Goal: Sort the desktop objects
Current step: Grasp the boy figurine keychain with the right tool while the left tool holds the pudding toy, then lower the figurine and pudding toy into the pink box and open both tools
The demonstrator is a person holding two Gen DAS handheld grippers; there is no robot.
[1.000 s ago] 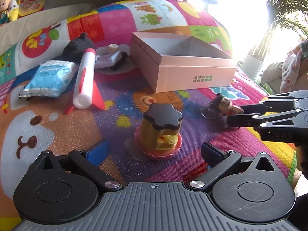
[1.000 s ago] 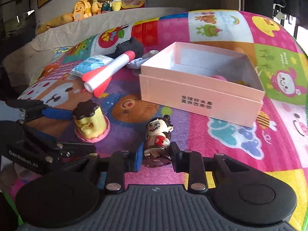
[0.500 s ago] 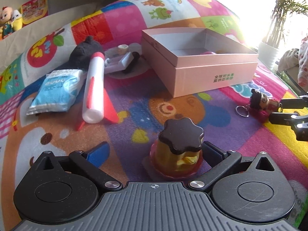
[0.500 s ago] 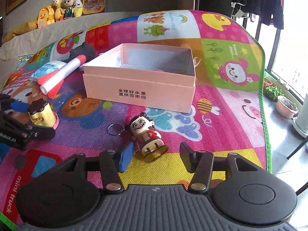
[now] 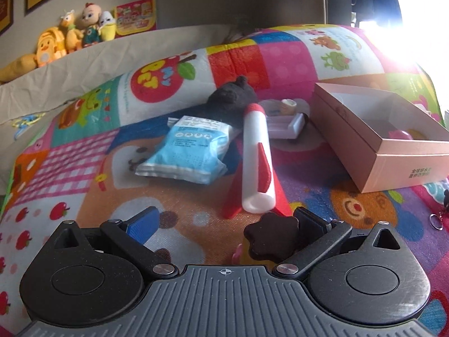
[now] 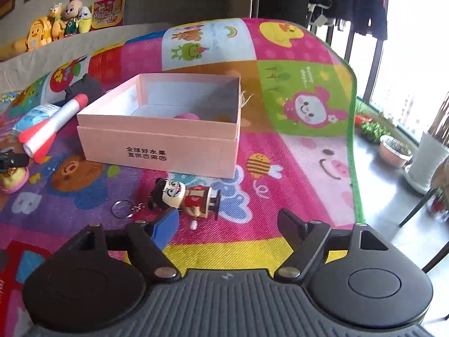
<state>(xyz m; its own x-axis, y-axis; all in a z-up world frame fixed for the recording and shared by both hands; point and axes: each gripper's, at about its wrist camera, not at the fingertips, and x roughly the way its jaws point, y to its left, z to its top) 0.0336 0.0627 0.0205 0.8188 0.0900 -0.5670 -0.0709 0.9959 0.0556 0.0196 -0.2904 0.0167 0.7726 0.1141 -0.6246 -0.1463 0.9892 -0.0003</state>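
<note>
My left gripper (image 5: 224, 224) stands wide open on the play mat. The yellow pudding toy with a dark flower-shaped lid (image 5: 270, 237) sits inside the jaws, close against the black right finger; the blue left pad is far from it. In the right wrist view that toy (image 6: 14, 177) shows at the far left edge. My right gripper (image 6: 228, 221) is opening with nothing between its fingers. The cartoon figurine keychain (image 6: 182, 196) lies on its side just ahead of the blue left finger, its ring (image 6: 122, 209) to the left. The open pink box (image 6: 157, 146) stands behind it.
A white and red toy rocket (image 5: 256, 157), a blue packet (image 5: 188, 148), a black plush (image 5: 230, 95) and a small white tray (image 5: 283, 120) lie left of the pink box (image 5: 378, 140). Something pink (image 6: 186, 116) lies inside the box. The mat's green edge (image 6: 355, 168) drops to the floor on the right.
My right gripper has opened and the figurine, upright in its grip before, now lies on its side on the mat. My left gripper has closed in on the pudding toy and swung left.
</note>
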